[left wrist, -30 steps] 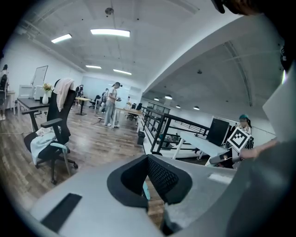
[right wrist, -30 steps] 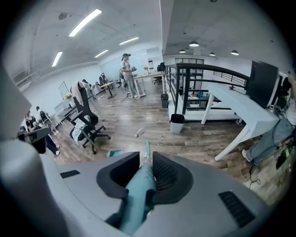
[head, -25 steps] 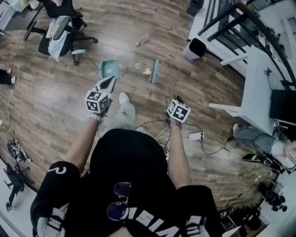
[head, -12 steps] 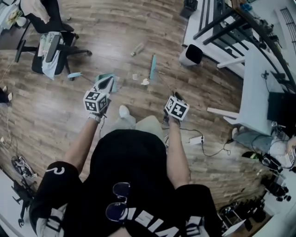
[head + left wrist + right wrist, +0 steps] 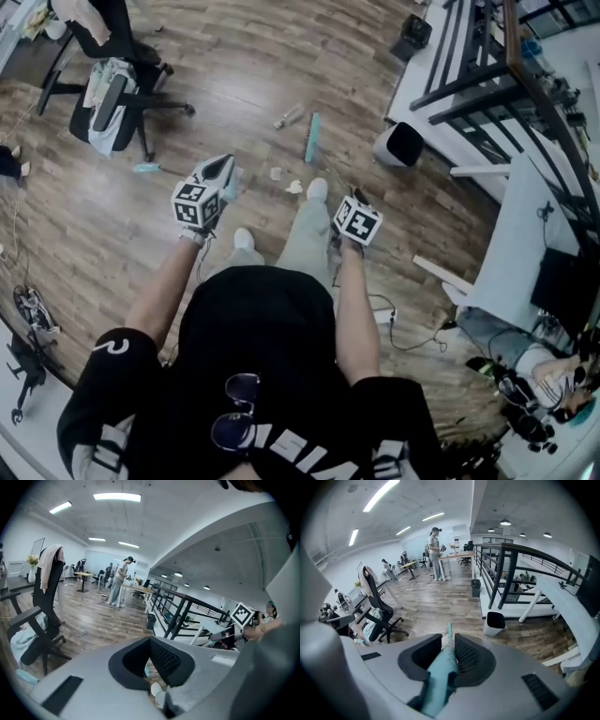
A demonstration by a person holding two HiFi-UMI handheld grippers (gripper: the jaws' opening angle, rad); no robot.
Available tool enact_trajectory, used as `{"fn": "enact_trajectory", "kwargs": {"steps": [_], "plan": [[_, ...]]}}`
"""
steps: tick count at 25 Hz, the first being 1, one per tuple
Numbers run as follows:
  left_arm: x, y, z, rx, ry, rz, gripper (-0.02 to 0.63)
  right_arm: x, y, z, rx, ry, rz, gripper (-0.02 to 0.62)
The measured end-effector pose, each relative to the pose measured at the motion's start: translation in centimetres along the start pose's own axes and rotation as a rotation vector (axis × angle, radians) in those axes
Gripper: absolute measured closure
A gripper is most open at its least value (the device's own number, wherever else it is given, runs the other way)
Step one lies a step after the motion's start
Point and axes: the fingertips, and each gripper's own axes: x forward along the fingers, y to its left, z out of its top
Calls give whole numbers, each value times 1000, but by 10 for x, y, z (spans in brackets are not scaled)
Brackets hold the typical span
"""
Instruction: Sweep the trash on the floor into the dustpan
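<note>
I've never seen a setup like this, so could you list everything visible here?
broom: one, teal, head on floor ahead, handle in right gripper
dustpan: one, teal, mostly hidden behind left gripper
trash scraps: two, pale, floor left of broom head
bottle-like piece: one, clear, floor beside broom head
office chair: one, black, upper left
bin: one, white, by the railing
railing: one, black, upper right
shoes: two, white, between the grippers
left gripper: one, grey, jaws apart, empty
right gripper: one, grey, shut on broom
</note>
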Motion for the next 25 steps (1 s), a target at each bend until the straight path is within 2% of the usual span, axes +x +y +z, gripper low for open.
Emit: {"fn": "enact_trajectory", "kwargs": {"steps": [9,13,19,25], "plan": [[128,6,44,-107,6,165,607,131,-32,136,-141,76,144,514],[180,8,51,-150,-4,221,607,191,-44,184,-226,93,165,514],[236,10,53,-204,13,278,607,271,-48,227,-354,127,192,514],[283,30,54,-243,5,315,607,339,-36,240,-452,148,233,514]]}}
